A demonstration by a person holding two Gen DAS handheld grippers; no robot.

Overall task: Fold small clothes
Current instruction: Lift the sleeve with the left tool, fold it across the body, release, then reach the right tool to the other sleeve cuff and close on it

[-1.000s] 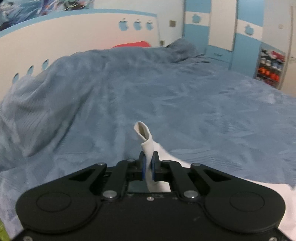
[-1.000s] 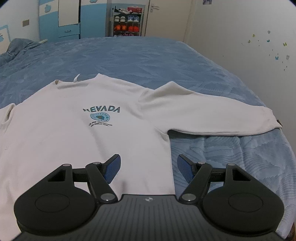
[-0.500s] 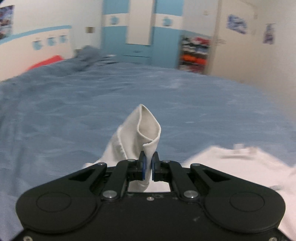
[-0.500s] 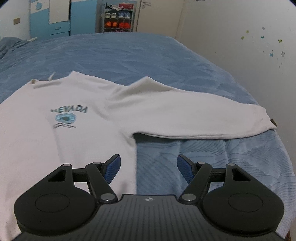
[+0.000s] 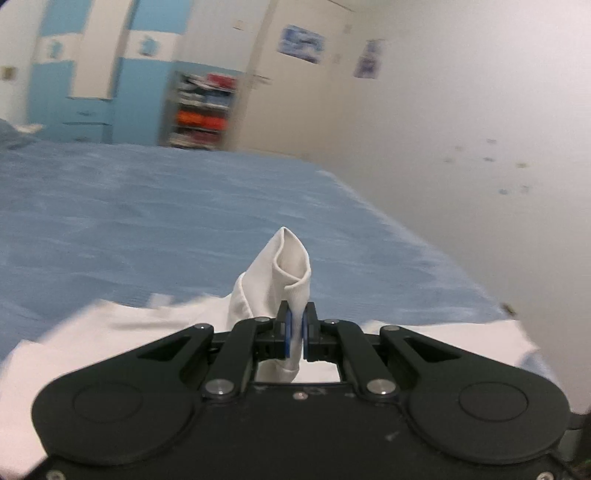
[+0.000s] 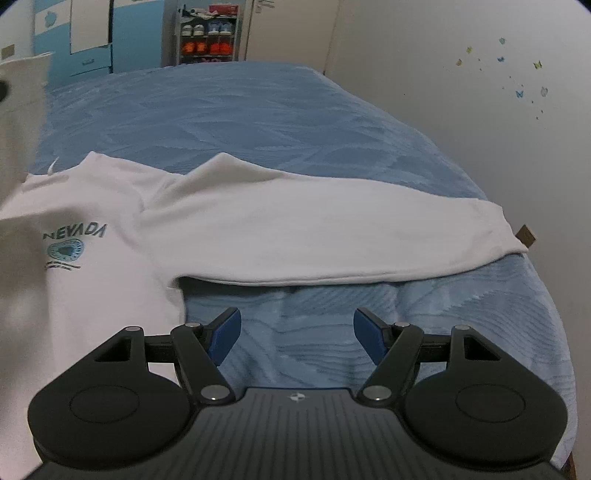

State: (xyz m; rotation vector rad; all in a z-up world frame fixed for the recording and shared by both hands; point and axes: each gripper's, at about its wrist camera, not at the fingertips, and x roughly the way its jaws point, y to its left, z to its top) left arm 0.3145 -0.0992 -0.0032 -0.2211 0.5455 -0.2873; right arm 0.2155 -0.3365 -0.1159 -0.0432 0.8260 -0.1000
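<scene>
Since a second ago: left gripper (image 5: 294, 334), pinching the cuff (image 5: 284, 269), has swung from headboard toward the shoe rack (image 5: 201, 110). White sweatshirt (image 6: 236, 229) flat on blue bedspread (image 6: 258, 110). Right gripper (image 6: 297, 334) wide, empty, now shifted off the sweatshirt's hem. Butterfly stickers (image 6: 519, 92) on wall.

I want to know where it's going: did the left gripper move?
Yes. The left gripper, shut on the sleeve cuff, swung right: the wardrobe slid left in its view.

Sweatshirt (image 6: 110, 266) on bed (image 6: 258, 122), sleeve (image 6: 325, 240) stretched rightward, shelf (image 6: 207, 33) behind.
</scene>
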